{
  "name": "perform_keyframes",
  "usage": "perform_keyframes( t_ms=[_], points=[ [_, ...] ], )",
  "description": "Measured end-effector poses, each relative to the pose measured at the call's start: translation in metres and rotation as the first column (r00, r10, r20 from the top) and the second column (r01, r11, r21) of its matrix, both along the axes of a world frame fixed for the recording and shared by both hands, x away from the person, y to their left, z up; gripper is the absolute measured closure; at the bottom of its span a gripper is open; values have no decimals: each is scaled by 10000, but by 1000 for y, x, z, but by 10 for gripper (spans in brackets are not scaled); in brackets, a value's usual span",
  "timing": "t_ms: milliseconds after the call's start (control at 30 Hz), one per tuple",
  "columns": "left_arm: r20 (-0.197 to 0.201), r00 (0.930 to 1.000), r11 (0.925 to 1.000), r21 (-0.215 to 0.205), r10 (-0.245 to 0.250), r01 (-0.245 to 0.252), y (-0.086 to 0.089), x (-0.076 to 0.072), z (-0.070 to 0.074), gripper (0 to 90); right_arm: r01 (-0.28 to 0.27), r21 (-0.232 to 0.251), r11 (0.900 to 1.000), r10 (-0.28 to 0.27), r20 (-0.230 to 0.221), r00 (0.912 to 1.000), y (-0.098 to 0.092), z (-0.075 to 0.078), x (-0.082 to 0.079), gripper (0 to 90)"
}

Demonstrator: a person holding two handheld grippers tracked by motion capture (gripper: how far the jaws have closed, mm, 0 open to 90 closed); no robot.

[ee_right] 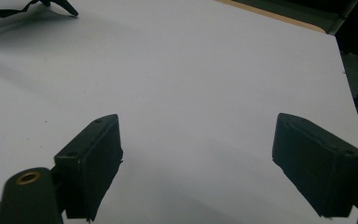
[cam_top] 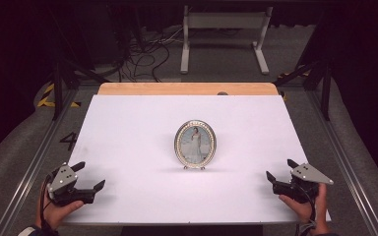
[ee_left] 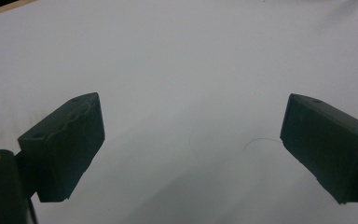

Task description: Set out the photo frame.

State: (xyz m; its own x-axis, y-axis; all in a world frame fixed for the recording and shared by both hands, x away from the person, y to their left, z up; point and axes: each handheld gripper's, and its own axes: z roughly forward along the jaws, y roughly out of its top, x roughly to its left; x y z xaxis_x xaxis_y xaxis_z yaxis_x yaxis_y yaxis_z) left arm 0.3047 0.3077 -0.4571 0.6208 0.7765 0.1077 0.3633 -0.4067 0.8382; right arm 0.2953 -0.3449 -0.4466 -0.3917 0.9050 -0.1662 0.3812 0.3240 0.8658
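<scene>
Your left gripper and right gripper, fingers spread and empty, flank the oval picture frame, which stands upright mid-tabletop, long axis vertical, ahead of and between them, about equally far from each.

White sheet, silver frame, black grippers

The oval picture frame has a silver rim dotted with a ring of small pale beads, and its photo shows a figure in a white dress against a soft blue and pale ground. The table is covered in plain white, unpatterned, with a light tan wooden strip along its far edge. The left gripper and the right gripper are both black, each topped by a grey three-cornered plate marked with small dark dots. A brass-coloured ring sits beside the black jaws in each gripper view. The floor beyond is grey, with yellow-and-black striped tape at the left.
</scene>
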Motion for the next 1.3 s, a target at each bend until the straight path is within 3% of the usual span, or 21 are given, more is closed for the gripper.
perform_keyframes(
  t_ms=[1300],
  points=[
    [-64,9996,9993,253,-257,258,-7,1,-3,72,46,138,9999,-47,50,10000,0,-3,0,157]
  ],
)
